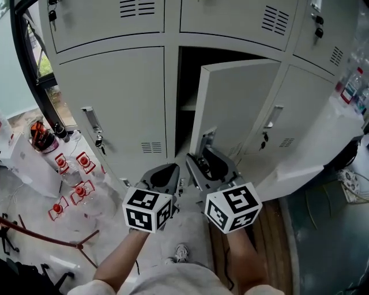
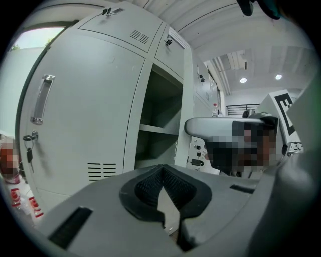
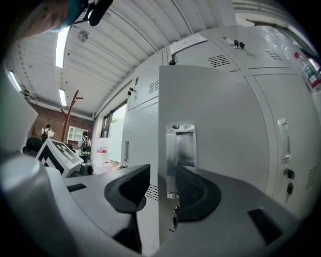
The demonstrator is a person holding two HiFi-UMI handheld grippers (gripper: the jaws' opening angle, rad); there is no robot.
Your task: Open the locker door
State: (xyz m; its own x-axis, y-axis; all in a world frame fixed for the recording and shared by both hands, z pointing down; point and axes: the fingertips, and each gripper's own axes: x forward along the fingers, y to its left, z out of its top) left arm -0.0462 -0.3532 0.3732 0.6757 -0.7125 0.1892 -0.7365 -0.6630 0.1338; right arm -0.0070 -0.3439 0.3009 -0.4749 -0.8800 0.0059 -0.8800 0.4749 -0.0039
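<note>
Behind the right gripper (image 1: 206,157), the lower end of the handle (image 1: 208,137) on the locker door (image 1: 239,98) is hidden. The open compartment (image 1: 185,75) is mostly dark. The upper lockers (image 1: 230,17) run off the top edge.

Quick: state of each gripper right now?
Left gripper: shut, holding nothing.
Right gripper: open, jaws either side of the locker door edge.

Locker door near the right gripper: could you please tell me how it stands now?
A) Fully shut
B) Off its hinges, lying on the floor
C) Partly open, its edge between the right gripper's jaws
C: the head view shows the locker door standing out from its dark compartment, and the right gripper view shows the door's edge between the parted jaws of the right gripper.
</note>
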